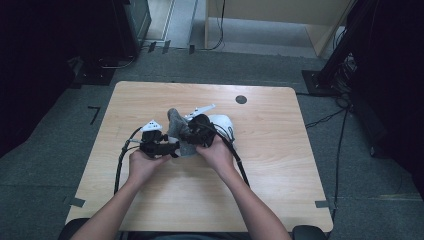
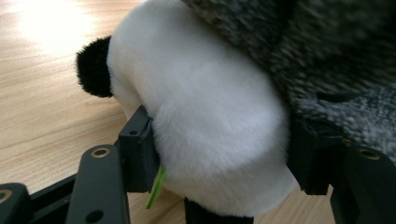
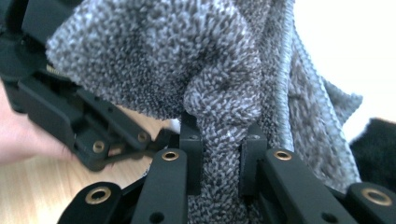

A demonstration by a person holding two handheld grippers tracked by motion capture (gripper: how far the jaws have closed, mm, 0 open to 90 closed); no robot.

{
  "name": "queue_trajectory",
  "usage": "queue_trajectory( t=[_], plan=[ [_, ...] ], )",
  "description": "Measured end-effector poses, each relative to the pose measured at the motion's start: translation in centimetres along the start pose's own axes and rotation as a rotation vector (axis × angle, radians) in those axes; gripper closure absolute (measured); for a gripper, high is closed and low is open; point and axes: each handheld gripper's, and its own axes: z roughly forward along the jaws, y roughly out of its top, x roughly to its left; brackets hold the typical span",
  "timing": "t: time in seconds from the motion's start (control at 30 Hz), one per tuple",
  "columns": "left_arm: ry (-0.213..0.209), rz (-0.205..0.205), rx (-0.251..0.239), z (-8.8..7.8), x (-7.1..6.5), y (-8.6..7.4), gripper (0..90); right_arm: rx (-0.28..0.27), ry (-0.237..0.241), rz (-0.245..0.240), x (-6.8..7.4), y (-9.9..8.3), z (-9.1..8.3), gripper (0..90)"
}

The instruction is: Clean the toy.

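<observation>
Left gripper (image 2: 219,154): in the left gripper view its two black jaws stand partway apart with the white plush body pressed between them; the pads sink into the fur on both sides, so it holds the toy. In the high view it sits left of the bundle, in the person's left hand (image 1: 142,165).
Right gripper (image 3: 219,158): in the right gripper view its jaws are drawn close together and pinch a fold of the grey knit cloth between the pads. In the high view the right hand (image 1: 216,151) holds it just beside the left gripper, at the middle of the table.
Plush toy (image 2: 205,107): soft white fur, rounded body, with a black fuzzy round part at its upper left in the left gripper view and more black at the bottom edge. A thin green strand hangs at the left jaw. In the high view its white part shows just right of the grippers.
Grey knit cloth (image 3: 187,70): speckled grey and white knit, with a ribbed hem running up the right of the right gripper view. It lies over the toy's upper side and touches it.
Long axis: the cloth rises away from the person in the high view, up and left; the toy's own axis I cannot tell.
Writing: no readable brand or label.
Table (image 1: 280,150): light wood top; the bundle is held near its centre, with a small dark round spot (image 1: 241,99) beyond it.
</observation>
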Motion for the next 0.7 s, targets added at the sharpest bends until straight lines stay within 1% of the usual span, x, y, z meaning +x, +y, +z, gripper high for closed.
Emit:
queue_trajectory(
  t=[0.07,0.13,0.2,0.27,0.3,0.4,0.5,0.57,0.63,0.7],
  plan=[
    [-0.005,-0.001,0.002,-0.1,0.1,0.0,36.8,0.009,0.015,0.006,-0.1,-0.6,-0.4,78.0],
    [-0.011,-0.007,-0.003,-0.1,0.2,-0.1,37.0,0.025,0.016,0.004,-0.1,-1.4,-0.7,78.1],
    [-0.012,-0.007,-0.005,0.0,0.2,-0.1,37.1,0.031,0.01,-0.014,-0.2,-2.3,-1.0,78.2],
    [-0.012,-0.008,-0.006,0.0,0.2,-0.1,37.3,0.038,0.013,-0.018,-0.5,-3.2,-1.2,78.4],
    [-0.012,0.001,-0.004,0.0,0.2,-0.1,37.4,0.038,0.017,-0.02,-0.6,-3.6,-1.4,78.5],
    [-0.01,0.009,0.002,0.0,0.1,0.0,39.6,0.055,0.026,-0.011,-1.0,-4.7,-2.0,78.4],
    [-0.012,0.009,0.005,0.0,0.1,0.0,41.1,0.071,0.004,-0.015,-1.0,-5.3,-2.9,78.4],
    [-0.013,0.01,0.006,0.0,0.1,0.1,41.6,0.062,-0.018,-0.015,-1.0,-5.7,-3.6,78.4],
    [-0.012,0.013,0.012,0.0,0.1,0.1,41.7,0.067,-0.029,-0.021,-1.1,-5.8,-4.2,78.4],
    [-0.014,0.01,0.011,0.0,0.1,0.1,41.7,0.059,-0.036,-0.008,-1.4,-5.9,-5.0,78.4]
  ],
)
